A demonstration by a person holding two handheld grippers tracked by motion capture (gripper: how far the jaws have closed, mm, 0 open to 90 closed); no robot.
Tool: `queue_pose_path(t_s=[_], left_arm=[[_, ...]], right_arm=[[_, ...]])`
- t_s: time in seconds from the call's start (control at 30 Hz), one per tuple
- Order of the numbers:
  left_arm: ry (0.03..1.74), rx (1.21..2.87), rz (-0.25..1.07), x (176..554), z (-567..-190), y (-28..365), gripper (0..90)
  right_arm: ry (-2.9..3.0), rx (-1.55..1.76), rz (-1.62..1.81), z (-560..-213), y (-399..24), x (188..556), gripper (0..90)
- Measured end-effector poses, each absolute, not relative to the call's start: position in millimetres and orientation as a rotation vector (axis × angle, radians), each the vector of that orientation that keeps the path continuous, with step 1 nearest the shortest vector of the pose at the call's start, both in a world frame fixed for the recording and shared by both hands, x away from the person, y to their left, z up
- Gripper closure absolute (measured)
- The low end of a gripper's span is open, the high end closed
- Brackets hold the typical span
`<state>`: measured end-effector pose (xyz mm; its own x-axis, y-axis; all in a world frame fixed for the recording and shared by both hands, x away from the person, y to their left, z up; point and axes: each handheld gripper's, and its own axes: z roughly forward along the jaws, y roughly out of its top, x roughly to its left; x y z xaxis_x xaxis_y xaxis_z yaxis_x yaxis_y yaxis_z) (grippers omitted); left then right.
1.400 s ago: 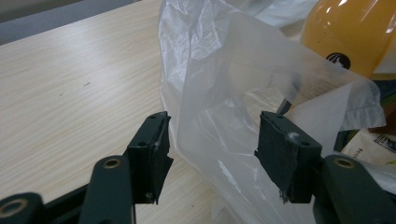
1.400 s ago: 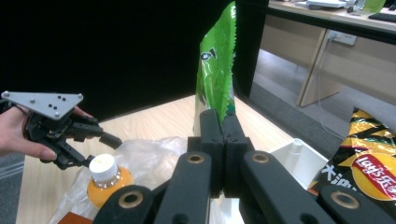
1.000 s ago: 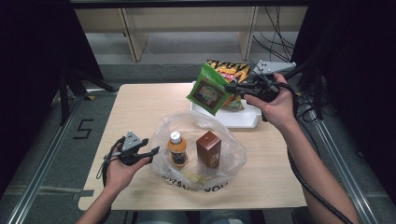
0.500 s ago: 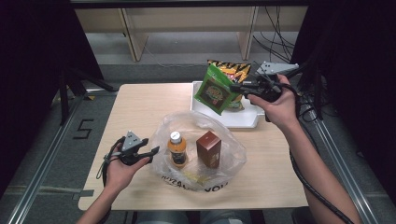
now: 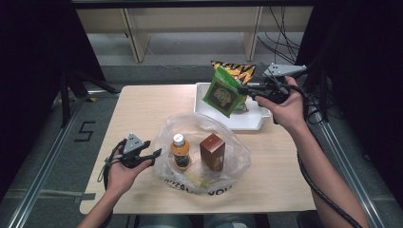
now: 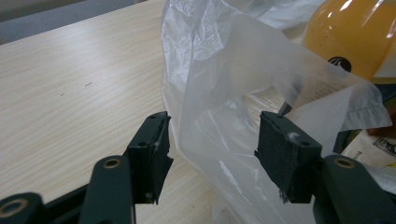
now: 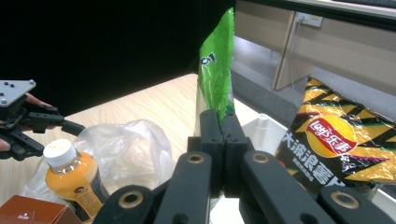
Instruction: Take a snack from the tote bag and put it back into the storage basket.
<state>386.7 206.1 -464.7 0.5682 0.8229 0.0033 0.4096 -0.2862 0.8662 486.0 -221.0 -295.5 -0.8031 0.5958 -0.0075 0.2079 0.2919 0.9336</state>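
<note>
My right gripper (image 5: 247,89) (image 7: 222,121) is shut on the edge of a green snack bag (image 5: 223,92) (image 7: 217,70) and holds it in the air over the white tray (image 5: 252,121). A clear plastic bag (image 5: 204,147) (image 6: 224,84) lies on the table with an orange drink bottle (image 5: 179,151) (image 7: 70,177) and a brown box (image 5: 212,151) standing in it. At that bag's left edge, my left gripper (image 5: 154,156) (image 6: 212,149) is open. A fold of the film hangs loose between its jaws.
A black and yellow chip bag (image 5: 235,71) (image 7: 336,140) leans at the far side of the tray. The tray sits at the table's back right. Bare tabletop (image 5: 142,114) stretches left of the plastic bag. Cables trail at the right edge.
The green snack bag has shifted slightly right and stands more upright in the right gripper. The left hand has stayed in place.
</note>
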Motion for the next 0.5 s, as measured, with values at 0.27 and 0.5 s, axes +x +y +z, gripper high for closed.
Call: queue_pose_path(t_s=[0.27,0.5], left_arm=[[0.998,1.902,0.580,386.7,-464.8,205.8,43.1],[0.999,1.899,0.580,386.5,-464.5,207.0,44.4]], right_arm=[[2.200,0.767,1.516,-297.9,-224.6,485.1,90.0],[2.208,0.754,1.496,-298.3,-229.8,488.3,90.0]])
